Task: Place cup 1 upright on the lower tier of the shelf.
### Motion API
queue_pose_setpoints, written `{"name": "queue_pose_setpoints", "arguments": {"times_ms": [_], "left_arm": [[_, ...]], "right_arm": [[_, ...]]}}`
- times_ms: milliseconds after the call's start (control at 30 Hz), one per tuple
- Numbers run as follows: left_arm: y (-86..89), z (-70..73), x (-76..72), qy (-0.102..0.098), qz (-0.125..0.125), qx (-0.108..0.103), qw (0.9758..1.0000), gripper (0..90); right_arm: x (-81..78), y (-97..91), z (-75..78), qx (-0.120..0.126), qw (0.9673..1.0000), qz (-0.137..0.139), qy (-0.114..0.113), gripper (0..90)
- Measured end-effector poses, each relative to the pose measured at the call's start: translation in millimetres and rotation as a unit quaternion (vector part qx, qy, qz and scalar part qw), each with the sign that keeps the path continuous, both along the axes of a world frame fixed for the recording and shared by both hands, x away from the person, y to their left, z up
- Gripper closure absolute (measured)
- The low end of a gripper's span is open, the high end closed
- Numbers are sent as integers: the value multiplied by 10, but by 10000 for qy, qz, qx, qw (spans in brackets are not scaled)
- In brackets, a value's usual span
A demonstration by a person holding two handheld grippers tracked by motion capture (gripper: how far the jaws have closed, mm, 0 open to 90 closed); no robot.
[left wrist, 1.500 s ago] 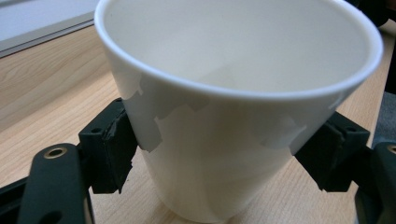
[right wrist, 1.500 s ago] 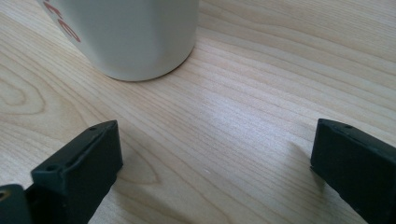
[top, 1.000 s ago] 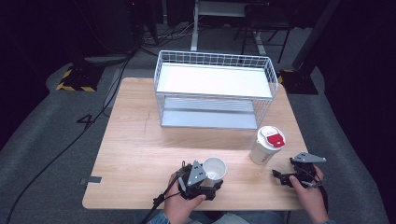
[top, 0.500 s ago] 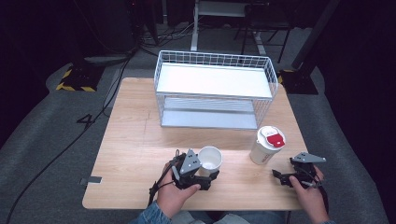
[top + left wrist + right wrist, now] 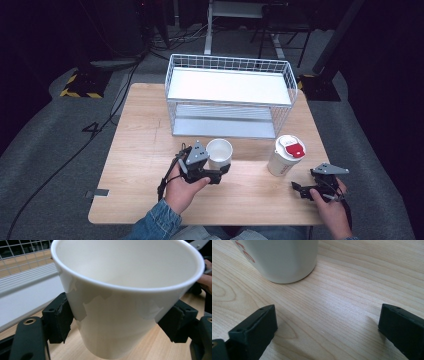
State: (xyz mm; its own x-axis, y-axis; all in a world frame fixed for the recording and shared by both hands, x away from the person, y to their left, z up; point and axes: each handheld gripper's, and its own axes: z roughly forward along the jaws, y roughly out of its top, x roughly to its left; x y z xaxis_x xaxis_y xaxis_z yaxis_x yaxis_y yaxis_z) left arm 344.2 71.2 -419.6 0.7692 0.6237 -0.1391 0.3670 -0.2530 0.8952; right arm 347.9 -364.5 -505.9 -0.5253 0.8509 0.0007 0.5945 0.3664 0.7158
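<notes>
Wooden tabletop point(image 5: 135, 150) with a wire basket point(image 5: 230, 95) at the back.
The left gripper point(image 5: 212, 172) has its fingers point(image 5: 58, 320) clamped on the empty white cup's point(image 5: 125, 297) thin wall; probably light and crushable. The right gripper point(image 5: 302, 190), fingers wide, sits beside the lidded cup point(image 5: 285, 155).

In the high view, light falls from above onto the table point(image 5: 140, 150), which is bright and evenly lit, while the floor point(image 5: 45, 145) around it is dim and the far background nearly black. The picture is soft, with little fine detail. In the left gripper view the white cup point(image 5: 125, 297) is close, glossy, with pale reflections on its wall; the rack point(image 5: 22, 257) behind is blurred. In the right gripper view the wood grain is sharp mid-frame, with a mild sheen and soft shadows beside the jaws.
</notes>
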Motion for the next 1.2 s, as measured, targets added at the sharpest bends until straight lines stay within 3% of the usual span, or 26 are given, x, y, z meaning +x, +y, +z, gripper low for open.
{"name": "queue_pose_setpoints", "arguments": {"times_ms": [133, 400, 500, 633, 700, 833, 967, 1133, 1200], "left_arm": [[28, -2, 117, -62, 149, 89, 9998, 219], [104, -36, 346, -108, 429, -15, 9990, 219], [149, -56, 460, -178, 561, 158, 9981, 218], [192, -66, 553, -215, 618, 146, 9978, 218], [212, -72, 620, -254, 773, 157, 9966, 218], [237, -116, 713, -210, 856, 77, 9961, 218], [243, -124, 824, -317, 1072, 291, 9933, 217], [257, -134, 931, -403, 1130, 173, 9926, 217], [252, -150, 973, -376, 1289, 146, 9908, 217]], "right_arm": [[0, 0, 0, 1, 10000, 0, 1, 23], [0, 0, 0, 1, 10000, 0, 1, 23], [0, 0, 0, 2, 10000, -1, 2, 23], [0, 0, 0, 2, 10000, -1, 2, 23], [0, 0, 0, -1, 10000, -2, 1, 23], [0, 0, 0, 1, 10000, 0, -1, 23], [0, 0, 0, 2, 10000, 0, 1, 23], [0, 0, 0, 1, 10000, -1, 0, 23], [0, 0, 0, 1, 10000, 0, 0, 23]]}}
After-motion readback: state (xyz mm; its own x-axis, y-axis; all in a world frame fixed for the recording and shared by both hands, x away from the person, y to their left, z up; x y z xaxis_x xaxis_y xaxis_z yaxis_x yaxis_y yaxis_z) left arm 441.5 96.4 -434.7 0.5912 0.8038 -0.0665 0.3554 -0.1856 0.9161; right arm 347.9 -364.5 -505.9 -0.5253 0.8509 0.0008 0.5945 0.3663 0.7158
